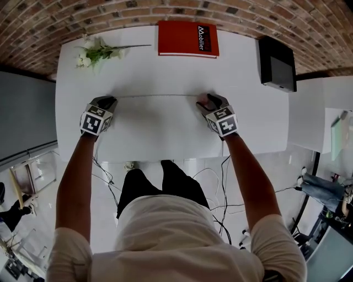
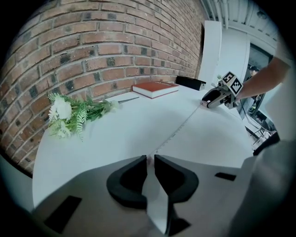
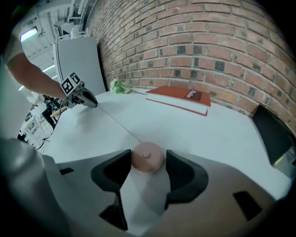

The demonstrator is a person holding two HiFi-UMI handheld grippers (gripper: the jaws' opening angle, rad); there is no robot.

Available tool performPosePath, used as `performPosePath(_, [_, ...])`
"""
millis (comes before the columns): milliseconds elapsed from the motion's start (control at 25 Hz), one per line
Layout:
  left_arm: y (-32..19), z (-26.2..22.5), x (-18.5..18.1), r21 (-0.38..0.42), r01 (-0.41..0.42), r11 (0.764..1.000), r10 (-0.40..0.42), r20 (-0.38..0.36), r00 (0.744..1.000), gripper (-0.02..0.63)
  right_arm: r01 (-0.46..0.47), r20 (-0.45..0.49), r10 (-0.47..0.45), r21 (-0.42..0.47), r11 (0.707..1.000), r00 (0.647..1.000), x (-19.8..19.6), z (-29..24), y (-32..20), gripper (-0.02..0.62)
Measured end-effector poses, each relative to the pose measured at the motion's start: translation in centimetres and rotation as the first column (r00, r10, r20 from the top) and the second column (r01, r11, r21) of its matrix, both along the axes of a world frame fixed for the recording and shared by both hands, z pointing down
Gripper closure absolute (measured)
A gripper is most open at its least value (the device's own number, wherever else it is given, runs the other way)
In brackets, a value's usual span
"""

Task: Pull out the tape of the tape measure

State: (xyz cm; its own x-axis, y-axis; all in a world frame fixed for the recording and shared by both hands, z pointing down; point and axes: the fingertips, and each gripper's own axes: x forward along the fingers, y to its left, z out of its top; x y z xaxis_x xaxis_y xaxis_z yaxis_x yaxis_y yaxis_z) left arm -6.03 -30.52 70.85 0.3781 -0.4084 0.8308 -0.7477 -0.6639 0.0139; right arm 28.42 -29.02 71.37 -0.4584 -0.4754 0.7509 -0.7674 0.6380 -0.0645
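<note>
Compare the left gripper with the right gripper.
The right gripper clamps the pink tape measure; the left gripper grips nothing. The left gripper's fingers leave a narrow gap; the right gripper's stand wide apart. Both point down at the white table, the tape stretched between them.

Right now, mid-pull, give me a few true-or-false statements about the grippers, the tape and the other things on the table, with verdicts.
1. The right gripper is closed on the round pink tape measure case. True.
2. The tape lies stretched across the table between the two grippers. True.
3. The red book lies under the tape. False: it lies at the table's far edge by the brick wall, clear of the tape.
4. The flowers stand in a vase. False: they lie flat on the table.
5. The left gripper is far from the tape. False: the tape's end sits at the narrow gap between its jaws.
</note>
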Motion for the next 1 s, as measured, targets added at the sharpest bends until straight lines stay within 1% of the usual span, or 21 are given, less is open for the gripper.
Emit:
performPosePath(120, [0.2,-0.3,-0.2,0.009,0.011,1.000,-0.011,0.013,1.000,0.523,-0.010,0.013,0.010,0.012,1.000,1.000,0.1,0.0,0.0,0.357])
performPosePath(440, [1.2,-1.8,-0.7,0.029,0.049,0.998,-0.049,0.013,0.999,0.502,-0.007,0.057,0.005,0.040,0.999,0.998,0.8,-1.5,0.9,0.357])
performPosePath(640, [2.5,-3.4,-0.5,0.045,0.089,0.995,-0.089,-0.010,0.996,0.500,-0.013,0.083,0.008,0.055,0.998,0.997,1.4,-2.3,1.9,0.357])
performPosePath(840, [4.4,-5.4,0.2,0.056,0.146,0.988,-0.142,-0.078,0.987,0.505,-0.046,0.100,0.039,0.071,0.996,0.994,2.1,-3.4,4.0,0.359])
performPosePath(1000, [5.9,-6.3,0.9,0.072,0.169,0.983,-0.160,-0.109,0.981,0.517,-0.084,0.108,0.074,0.085,0.993,0.991,2.5,-3.9,5.7,0.364])
